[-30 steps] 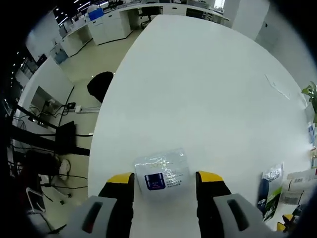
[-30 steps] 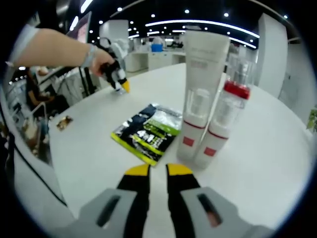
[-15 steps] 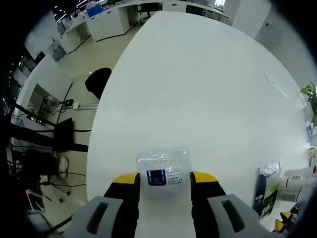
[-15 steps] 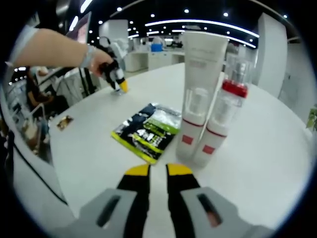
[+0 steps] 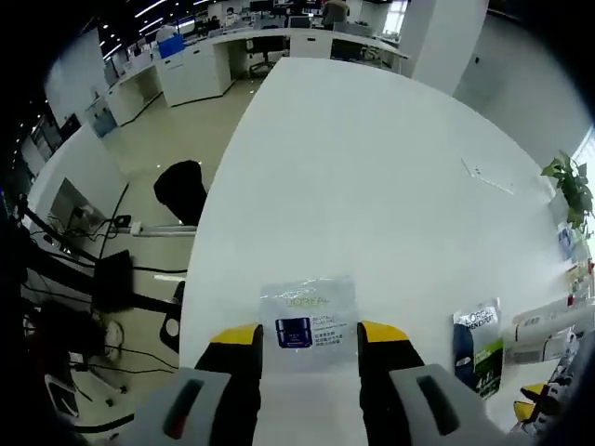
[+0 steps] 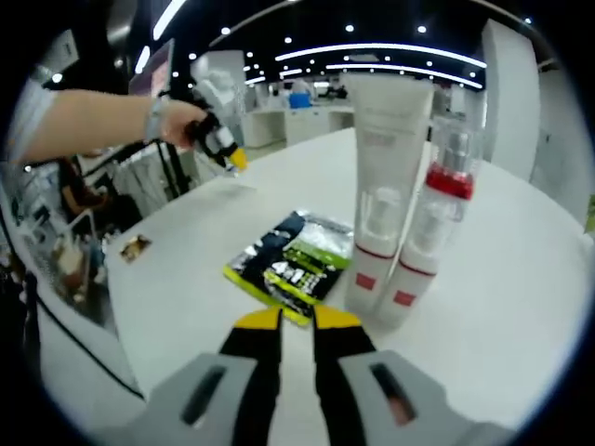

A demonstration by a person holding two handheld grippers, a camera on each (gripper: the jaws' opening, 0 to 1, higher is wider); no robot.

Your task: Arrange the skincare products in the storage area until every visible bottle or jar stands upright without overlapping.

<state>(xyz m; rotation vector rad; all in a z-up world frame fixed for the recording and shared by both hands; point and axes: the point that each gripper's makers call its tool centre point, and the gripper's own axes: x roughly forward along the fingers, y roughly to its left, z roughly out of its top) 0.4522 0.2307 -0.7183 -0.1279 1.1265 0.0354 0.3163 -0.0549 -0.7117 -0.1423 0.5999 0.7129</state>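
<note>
My left gripper [image 5: 308, 334] is shut on a clear sachet [image 5: 307, 311] printed with a small blue jar, holding it over the near edge of the white table [image 5: 372, 177]. In the right gripper view a hand holds that left gripper [image 6: 232, 161] at the far left of the table. A tall white tube [image 6: 383, 186] and a clear bottle with a red band [image 6: 435, 223] stand upright, touching, just ahead of my right gripper [image 6: 297, 321]. Its jaws are shut on nothing. A black-and-green sachet [image 6: 293, 263] lies flat left of the tube.
The black-and-green sachet [image 5: 476, 358] and the white tube [image 5: 548, 325] sit at the right of the left gripper view. A small brown item [image 6: 136, 246] lies near the table's edge. A potted plant [image 5: 567, 186] stands far right; office desks and a chair [image 5: 181, 186] are beyond the table.
The left jaws have closed in on the clear sachet and then risen with it, so the table looks farther below. The right gripper stays shut; its view has shifted slightly.
</note>
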